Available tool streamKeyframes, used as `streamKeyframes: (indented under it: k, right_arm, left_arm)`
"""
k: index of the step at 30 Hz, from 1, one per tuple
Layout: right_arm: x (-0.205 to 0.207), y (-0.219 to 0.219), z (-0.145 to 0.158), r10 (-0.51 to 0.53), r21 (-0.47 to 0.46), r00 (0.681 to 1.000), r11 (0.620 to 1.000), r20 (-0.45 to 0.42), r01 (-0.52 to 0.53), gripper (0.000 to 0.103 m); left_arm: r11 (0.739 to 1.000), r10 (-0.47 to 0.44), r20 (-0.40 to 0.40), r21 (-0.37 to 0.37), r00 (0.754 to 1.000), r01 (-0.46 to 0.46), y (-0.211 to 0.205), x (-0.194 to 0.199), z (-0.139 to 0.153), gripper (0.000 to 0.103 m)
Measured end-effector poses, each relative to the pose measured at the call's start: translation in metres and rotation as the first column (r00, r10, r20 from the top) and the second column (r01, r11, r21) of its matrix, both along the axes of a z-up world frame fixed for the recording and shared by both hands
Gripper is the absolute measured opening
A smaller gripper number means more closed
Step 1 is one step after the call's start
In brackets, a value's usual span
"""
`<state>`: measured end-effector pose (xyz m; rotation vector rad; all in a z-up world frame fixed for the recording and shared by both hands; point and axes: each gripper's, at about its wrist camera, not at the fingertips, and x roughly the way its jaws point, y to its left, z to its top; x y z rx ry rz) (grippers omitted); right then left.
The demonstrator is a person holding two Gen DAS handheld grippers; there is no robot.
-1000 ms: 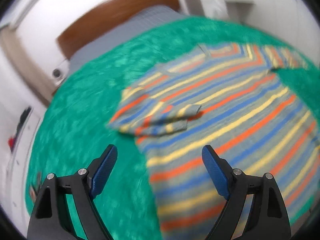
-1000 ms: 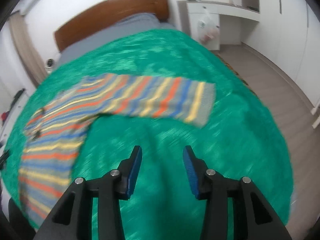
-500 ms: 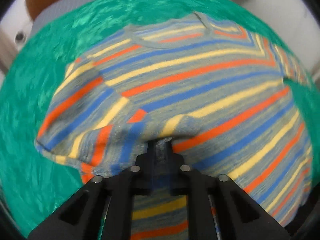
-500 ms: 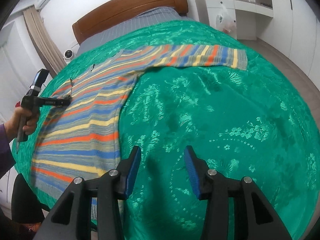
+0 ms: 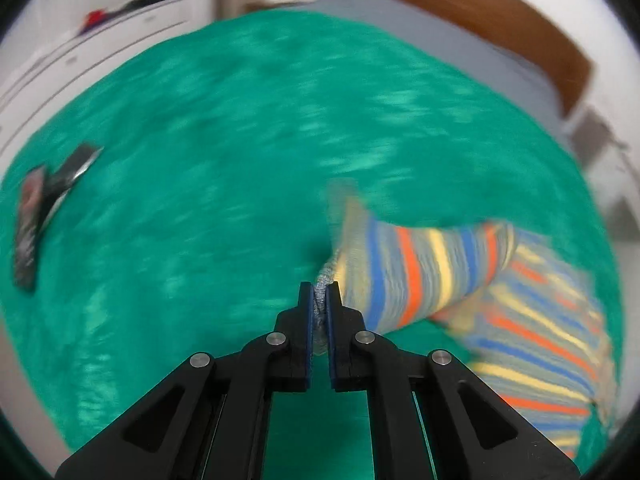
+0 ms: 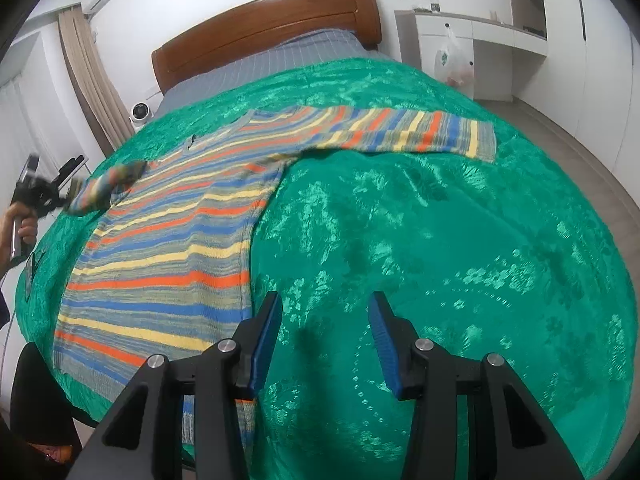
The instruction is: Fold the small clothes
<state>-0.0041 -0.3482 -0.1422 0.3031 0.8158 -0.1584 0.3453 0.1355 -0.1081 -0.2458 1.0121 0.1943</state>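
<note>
A striped sweater [image 6: 168,236] in orange, blue, yellow and grey lies flat on the green bedspread [image 6: 440,220]. Its right sleeve [image 6: 420,134] stretches out toward the right. My left gripper [image 5: 319,300] is shut on the cuff of the left sleeve [image 5: 420,272] and holds it off the body, out over the bedspread; it also shows in the right wrist view [image 6: 60,196] at the far left. My right gripper [image 6: 324,340] is open and empty above bare bedspread, beside the sweater's hem.
A dark flat object [image 5: 44,200] lies on the bedspread at the left. The wooden headboard [image 6: 264,24] and grey sheet are at the far end. A white desk [image 6: 472,40] with a hanging bag [image 6: 454,60] stands at the right, floor beside it.
My left gripper closed on the folded-in left sleeve and pulled it outward to the left off the sweater's body. My right gripper drew back from the right sleeve and stayed open.
</note>
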Motion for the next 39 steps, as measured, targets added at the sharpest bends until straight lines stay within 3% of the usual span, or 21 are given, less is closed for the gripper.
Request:
streamKeyframes:
  k: [5, 12, 15, 19, 28, 31, 34, 35, 37, 39]
  right_arm:
    - [0.002, 0.006, 0.000, 0.012, -0.026, 1.000, 1.000, -0.005, -0.012, 0.045]
    - [0.001, 0.006, -0.002, -0.003, -0.039, 1.000, 0.999, -0.016, 0.002, 0.045]
    - [0.003, 0.008, -0.004, -0.001, -0.040, 1.000, 0.999, -0.021, 0.000, 0.045]
    - [0.004, 0.007, -0.006, -0.001, -0.040, 1.000, 0.999, -0.030, 0.000, 0.045]
    - [0.003, 0.002, -0.007, -0.020, -0.042, 0.999, 0.999, -0.032, 0.019, 0.045]
    - [0.002, 0.001, -0.005, -0.029, -0.048, 0.999, 0.998, -0.024, 0.028, 0.045]
    - [-0.001, 0.001, -0.002, -0.046, -0.056, 0.999, 0.997, -0.012, 0.046, 0.048]
    - [-0.002, 0.000, -0.001, -0.053, -0.059, 0.999, 0.997, -0.006, 0.052, 0.052]
    - [-0.004, -0.001, 0.002, -0.068, -0.063, 0.998, 0.996, 0.012, 0.069, 0.056]
    - [-0.005, -0.003, 0.004, -0.081, -0.065, 0.996, 0.994, 0.025, 0.083, 0.058]
  left_arm:
    - [0.997, 0.080, -0.044, 0.011, 0.996, -0.080, 0.021, -0.005, -0.026, 0.003]
    - [0.990, 0.134, -0.024, 0.048, 0.991, -0.133, 0.050, -0.002, -0.019, 0.002]
    - [0.986, 0.144, -0.070, 0.093, 0.987, -0.138, 0.061, 0.006, -0.038, 0.002]
    - [0.983, 0.165, -0.091, 0.097, 0.982, -0.156, 0.067, 0.004, -0.055, 0.002]
    - [0.980, 0.158, -0.086, 0.139, 0.984, -0.145, 0.067, 0.004, -0.059, 0.001]
    - [0.984, 0.149, -0.074, 0.105, 0.986, -0.141, 0.075, 0.001, -0.057, 0.002]
    - [0.986, 0.139, -0.062, 0.106, 0.988, -0.132, 0.076, -0.011, -0.050, 0.006]
    - [0.986, 0.128, -0.055, 0.114, 0.990, -0.122, 0.075, -0.018, -0.046, 0.012]
    - [0.989, 0.096, -0.031, 0.112, 0.995, -0.092, 0.071, -0.037, -0.039, 0.028]
    - [0.992, 0.054, -0.010, 0.115, 0.998, -0.052, 0.061, -0.061, -0.033, 0.051]
